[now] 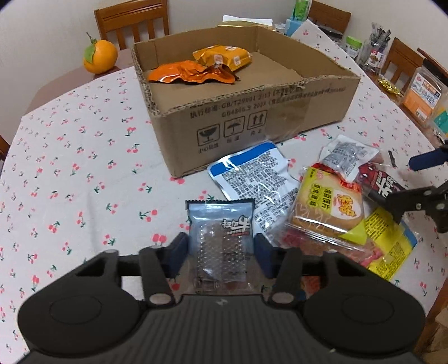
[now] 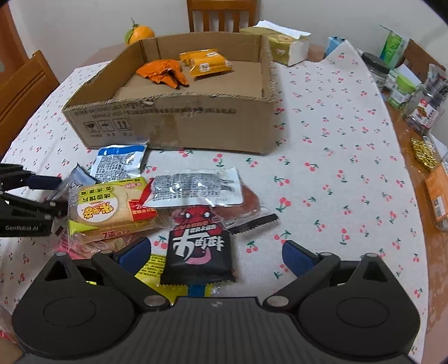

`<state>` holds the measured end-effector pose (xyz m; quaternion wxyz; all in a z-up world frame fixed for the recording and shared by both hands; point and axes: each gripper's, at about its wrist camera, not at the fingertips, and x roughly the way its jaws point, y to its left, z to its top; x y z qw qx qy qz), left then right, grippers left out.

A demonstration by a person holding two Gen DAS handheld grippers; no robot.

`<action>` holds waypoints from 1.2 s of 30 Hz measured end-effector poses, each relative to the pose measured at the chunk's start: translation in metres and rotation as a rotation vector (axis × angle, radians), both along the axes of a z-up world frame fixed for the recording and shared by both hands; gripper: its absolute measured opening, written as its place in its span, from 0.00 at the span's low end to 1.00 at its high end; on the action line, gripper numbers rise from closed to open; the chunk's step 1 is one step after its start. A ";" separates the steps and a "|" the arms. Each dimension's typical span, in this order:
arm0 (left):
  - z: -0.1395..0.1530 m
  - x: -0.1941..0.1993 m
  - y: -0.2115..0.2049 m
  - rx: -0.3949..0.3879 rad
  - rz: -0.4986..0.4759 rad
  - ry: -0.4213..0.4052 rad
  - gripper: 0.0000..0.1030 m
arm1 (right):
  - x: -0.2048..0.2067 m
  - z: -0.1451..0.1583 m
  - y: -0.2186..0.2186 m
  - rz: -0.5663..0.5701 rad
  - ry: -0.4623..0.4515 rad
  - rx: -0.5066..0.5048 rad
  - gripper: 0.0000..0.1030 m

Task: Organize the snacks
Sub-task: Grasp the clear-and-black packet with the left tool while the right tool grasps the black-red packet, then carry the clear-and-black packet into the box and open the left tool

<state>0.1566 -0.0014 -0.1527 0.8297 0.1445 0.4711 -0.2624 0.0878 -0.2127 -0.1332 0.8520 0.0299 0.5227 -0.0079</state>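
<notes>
A low cardboard box (image 1: 252, 117) (image 2: 179, 123) holds two orange snack packets (image 1: 193, 73) (image 2: 205, 63). In front of it lies a pile of snacks: a blue-white pouch (image 1: 252, 173) (image 2: 120, 161), a yellow toast pack (image 1: 327, 207) (image 2: 109, 207), a bun in clear wrap (image 2: 201, 190) and a black-red packet (image 2: 200, 252). My left gripper (image 1: 221, 246) is shut on a clear blue-grey snack packet (image 1: 221, 229), low over the cloth. My right gripper (image 2: 217, 252) is open, its jaws either side of the black-red packet.
An orange (image 1: 100, 56) (image 2: 139, 33) stands behind the box. Wooden chairs (image 1: 131, 19) ring the table. A tissue box (image 2: 288, 47), jars and packets (image 2: 403, 89) crowd the right edge. The cherry-print cloth (image 2: 336, 168) covers the table.
</notes>
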 end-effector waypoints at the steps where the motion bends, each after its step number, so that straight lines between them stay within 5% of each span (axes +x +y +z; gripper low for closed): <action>1: 0.000 0.001 0.002 -0.006 0.005 0.005 0.46 | 0.001 -0.002 0.002 0.007 0.006 0.007 0.92; 17: 0.001 -0.009 0.014 0.023 0.085 0.013 0.51 | 0.020 -0.023 0.017 0.064 0.023 -0.033 0.72; 22: 0.001 -0.010 0.014 0.033 0.091 0.009 0.59 | 0.019 -0.020 0.017 0.069 0.014 -0.058 0.50; 31: 0.000 -0.010 0.015 0.021 0.086 0.022 0.57 | 0.007 -0.016 0.007 0.058 0.029 -0.036 0.50; 36: 0.002 -0.012 0.013 0.021 0.068 0.023 0.44 | 0.000 -0.009 0.002 0.056 0.030 -0.007 0.50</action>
